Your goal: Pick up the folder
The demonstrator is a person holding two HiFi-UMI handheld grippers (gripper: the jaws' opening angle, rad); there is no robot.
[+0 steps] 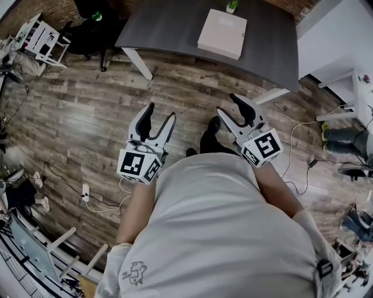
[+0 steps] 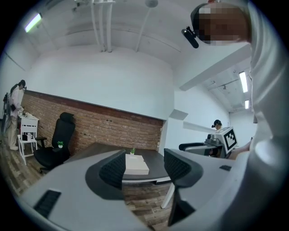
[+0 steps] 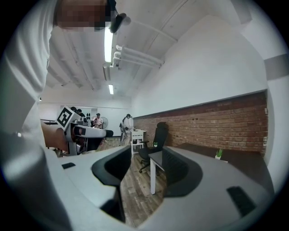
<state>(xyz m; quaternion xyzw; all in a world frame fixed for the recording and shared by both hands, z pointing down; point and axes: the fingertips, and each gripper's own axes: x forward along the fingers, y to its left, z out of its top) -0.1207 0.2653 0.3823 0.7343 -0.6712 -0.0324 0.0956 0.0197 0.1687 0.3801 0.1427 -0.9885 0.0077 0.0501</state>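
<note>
Left gripper (image 1: 161, 112) and right gripper (image 1: 227, 103) released, jaws apart, empty. Flat beige rectangular folder (image 1: 222, 33) well ahead of the fingers (image 1: 150, 109), on dark grey table (image 1: 169, 23), small green potted plant (image 1: 232, 6) just beyond. Wood-plank floor (image 1: 87, 116) between.

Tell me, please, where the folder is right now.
In the head view, the folder lies flat on the dark desk near the top edge, right of centre, next to the small potted plant.

left gripper (image 2: 144, 169): jaws apart, empty | folder (image 2: 136, 164): flat on table (image 2: 156, 168), beyond jaws
</note>
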